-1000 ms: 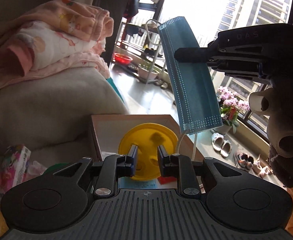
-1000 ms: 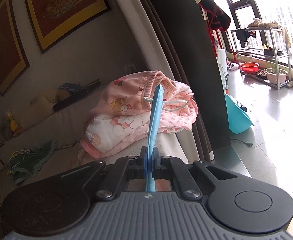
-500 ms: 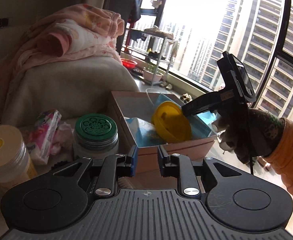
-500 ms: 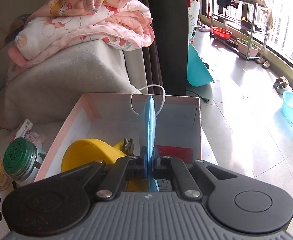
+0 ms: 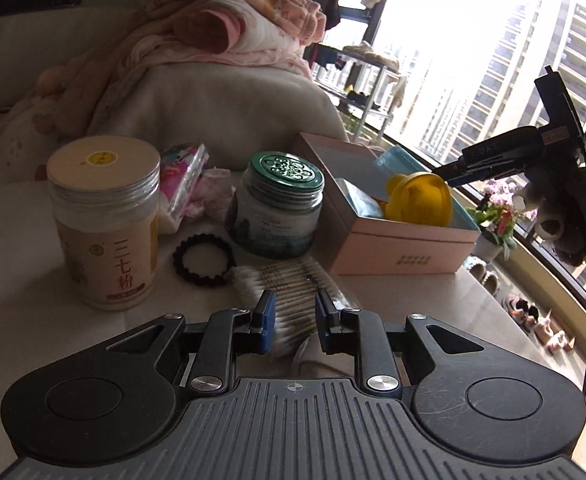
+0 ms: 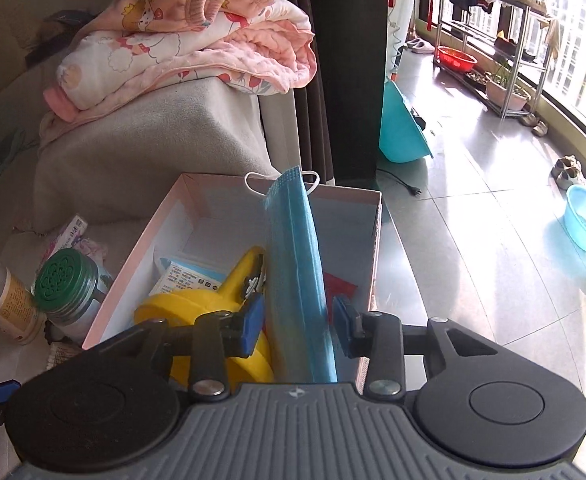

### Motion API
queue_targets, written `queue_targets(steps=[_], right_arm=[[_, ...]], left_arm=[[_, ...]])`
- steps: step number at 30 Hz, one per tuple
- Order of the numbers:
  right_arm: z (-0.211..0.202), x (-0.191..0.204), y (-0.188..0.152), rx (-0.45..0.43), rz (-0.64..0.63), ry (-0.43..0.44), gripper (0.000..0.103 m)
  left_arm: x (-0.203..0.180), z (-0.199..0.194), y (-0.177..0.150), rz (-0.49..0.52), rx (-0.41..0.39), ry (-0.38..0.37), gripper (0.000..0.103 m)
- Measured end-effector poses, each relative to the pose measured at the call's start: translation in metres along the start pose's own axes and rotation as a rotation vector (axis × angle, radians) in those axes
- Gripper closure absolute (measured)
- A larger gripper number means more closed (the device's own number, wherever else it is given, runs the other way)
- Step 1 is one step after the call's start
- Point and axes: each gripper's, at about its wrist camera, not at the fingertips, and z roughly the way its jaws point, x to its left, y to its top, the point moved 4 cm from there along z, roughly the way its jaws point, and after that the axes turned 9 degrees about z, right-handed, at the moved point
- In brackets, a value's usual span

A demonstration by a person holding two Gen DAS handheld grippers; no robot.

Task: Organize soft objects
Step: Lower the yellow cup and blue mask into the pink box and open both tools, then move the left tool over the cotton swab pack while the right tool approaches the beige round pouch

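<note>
A blue face mask (image 6: 297,276) stands on edge in the pink box (image 6: 133,248), between the fingers of my right gripper (image 6: 298,322), which is open and not touching it. A yellow plastic piece (image 6: 213,304) lies in the box beside the mask. In the left wrist view the same box (image 5: 405,248) holds the yellow piece (image 5: 421,200), with the right gripper (image 5: 445,173) above it. My left gripper (image 5: 291,314) is open, low over a bundle of cotton swabs (image 5: 289,284) on the table.
A tall beige tin (image 5: 105,220), a green-lidded jar (image 5: 277,208), a dark bead bracelet (image 5: 203,258) and a pink tissue pack (image 5: 183,178) stand on the table left of the box. Pink blankets (image 6: 189,48) lie on the sofa arm behind. The table edge and floor are at right.
My right gripper lowered the mask into the box and opened, letting it go. My left gripper pulled back and down toward the cotton swabs.
</note>
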Motion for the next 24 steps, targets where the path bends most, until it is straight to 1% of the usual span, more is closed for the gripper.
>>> queue_targets(steps=[3,4,5,6,7,8,10,11,13,15,16,17,18,19,20,22,24], right_arm=[[0.001,0.001,0.005,-0.039,0.019,-0.010,0.067],[0.004,0.002,0.009,-0.065,0.025,-0.018,0.070],[0.008,0.003,0.015,-0.096,0.028,-0.033,0.077],[0.014,0.004,0.021,-0.123,0.023,-0.057,0.079],[0.024,0.004,0.027,-0.135,0.018,-0.088,0.080],[0.035,0.003,0.030,-0.116,0.025,-0.099,0.080],[0.054,0.001,0.030,-0.042,0.075,-0.079,0.082],[0.055,0.001,0.027,-0.026,0.094,-0.054,0.083],[0.041,0.008,0.016,-0.055,0.075,0.004,0.083],[0.013,0.022,-0.002,-0.120,-0.003,0.023,0.082],[0.001,0.028,-0.011,-0.144,-0.041,0.038,0.075],[-0.015,0.036,-0.025,-0.171,-0.093,0.056,0.059],[-0.029,0.044,-0.038,-0.193,-0.136,0.072,0.047],[-0.041,0.051,-0.050,-0.209,-0.171,0.092,0.027],[-0.050,0.057,-0.062,-0.218,-0.199,0.114,0.019],[-0.058,0.067,-0.083,-0.198,-0.219,0.155,0.019],[-0.057,0.072,-0.102,-0.159,-0.202,0.209,0.019]], left_arm=[[0.005,-0.003,-0.001,-0.031,0.000,0.015,0.079],[0.005,-0.003,-0.002,-0.031,0.003,0.016,0.079],[0.003,-0.002,-0.002,-0.028,0.008,0.017,0.079],[0.002,-0.002,-0.002,-0.024,0.012,0.016,0.079],[0.000,-0.002,-0.002,-0.020,0.013,0.015,0.079],[-0.002,-0.002,-0.001,-0.016,0.012,0.014,0.079],[-0.005,-0.003,-0.003,0.002,0.015,0.014,0.079],[-0.005,-0.004,-0.004,0.013,0.022,0.013,0.079],[-0.003,-0.003,-0.009,0.021,0.039,0.008,0.079],[0.001,-0.002,-0.013,0.005,0.051,-0.011,0.079],[0.002,-0.002,-0.014,-0.006,0.051,-0.023,0.079],[0.003,-0.001,-0.015,-0.016,0.050,-0.033,0.079],[0.005,-0.001,-0.015,-0.030,0.045,-0.039,0.079],[0.006,-0.001,-0.015,-0.042,0.042,-0.040,0.079],[0.008,0.000,-0.014,-0.064,0.037,-0.038,0.079],[0.013,0.001,-0.011,-0.110,0.027,-0.041,0.079],[0.016,0.003,-0.010,-0.147,0.034,-0.048,0.079]])
